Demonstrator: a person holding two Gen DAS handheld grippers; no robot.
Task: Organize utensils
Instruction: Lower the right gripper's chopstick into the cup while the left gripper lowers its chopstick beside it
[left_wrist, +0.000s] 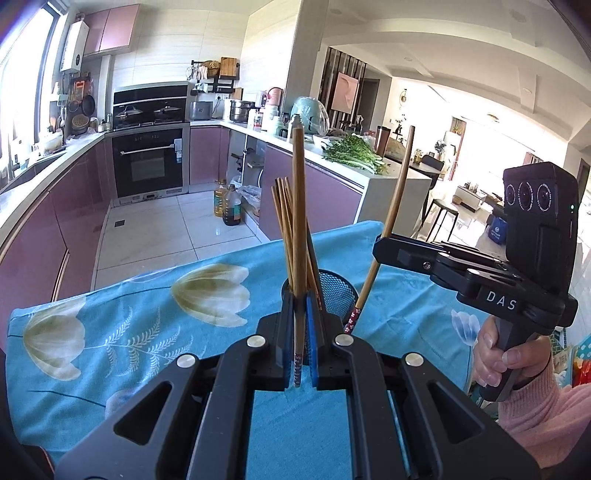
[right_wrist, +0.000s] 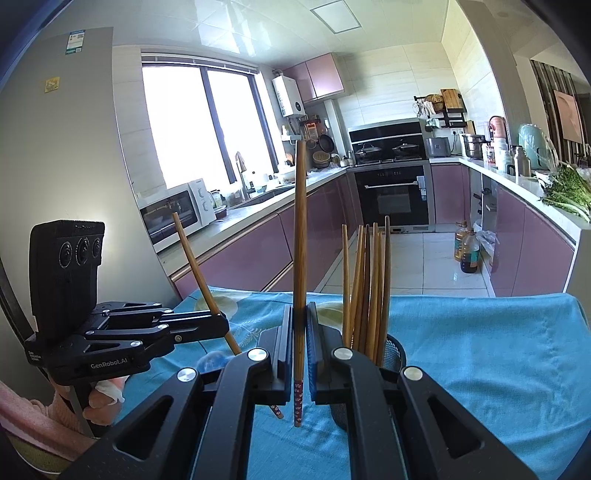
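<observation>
In the left wrist view my left gripper (left_wrist: 298, 306) is shut on a wooden chopstick (left_wrist: 298, 221) that stands upright, its patterned end hanging below the pads. Just behind it is a black mesh holder (left_wrist: 341, 291) with several chopsticks (left_wrist: 282, 221) leaning in it. To the right, my right gripper (left_wrist: 380, 247) is shut on a second chopstick (left_wrist: 399, 192), which tilts right. In the right wrist view that gripper (right_wrist: 300, 314) clamps its chopstick (right_wrist: 300, 240) upright, with the holder (right_wrist: 393, 354) right of it. The left gripper (right_wrist: 223, 325) grips its tilted chopstick (right_wrist: 195, 258) at the left.
A blue flowered cloth (left_wrist: 147, 314) covers the table under both grippers. A hand in a pink sleeve (left_wrist: 535, 398) holds the right gripper's handle. Beyond the table edge lie a tiled floor with oil bottles (left_wrist: 227, 203), purple cabinets, an oven (left_wrist: 147, 162) and greens (left_wrist: 354, 153) on a counter.
</observation>
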